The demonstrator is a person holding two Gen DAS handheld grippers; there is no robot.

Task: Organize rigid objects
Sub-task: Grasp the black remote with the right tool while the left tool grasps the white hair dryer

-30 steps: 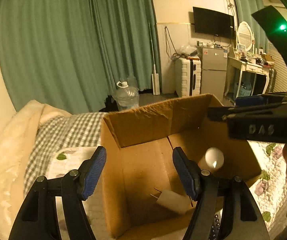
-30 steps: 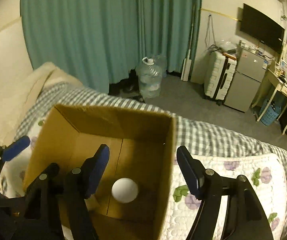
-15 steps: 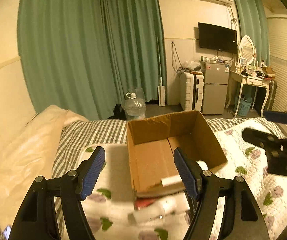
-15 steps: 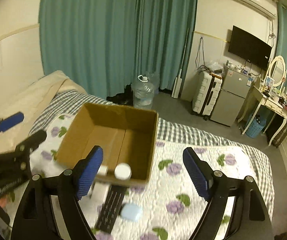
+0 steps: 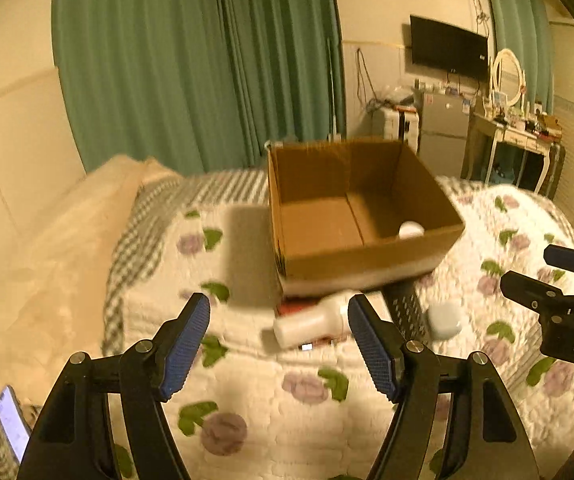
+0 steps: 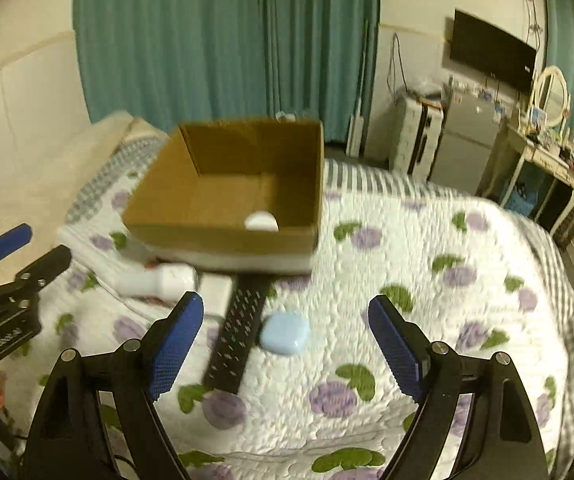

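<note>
Cardboard box (image 6: 223,236) on quilt (image 6: 427,280); white ball (image 6: 261,222) inside.
Both grippers, left (image 5: 279,344) and right (image 6: 285,340), spread, empty; remote (image 6: 239,332) and blue case (image 6: 285,335) at near edge.

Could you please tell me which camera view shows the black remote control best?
The right wrist view: the black remote control lies in full length on the quilt, beside the blue case. In the left wrist view only its upper part shows, behind a finger.

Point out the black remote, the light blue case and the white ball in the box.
black remote (image 6: 239,332), right wrist view, middle of its button face.
light blue case (image 6: 285,334), right wrist view, centre of its top.
white ball (image 6: 262,222), right wrist view, visible top above the box's near wall.
</note>
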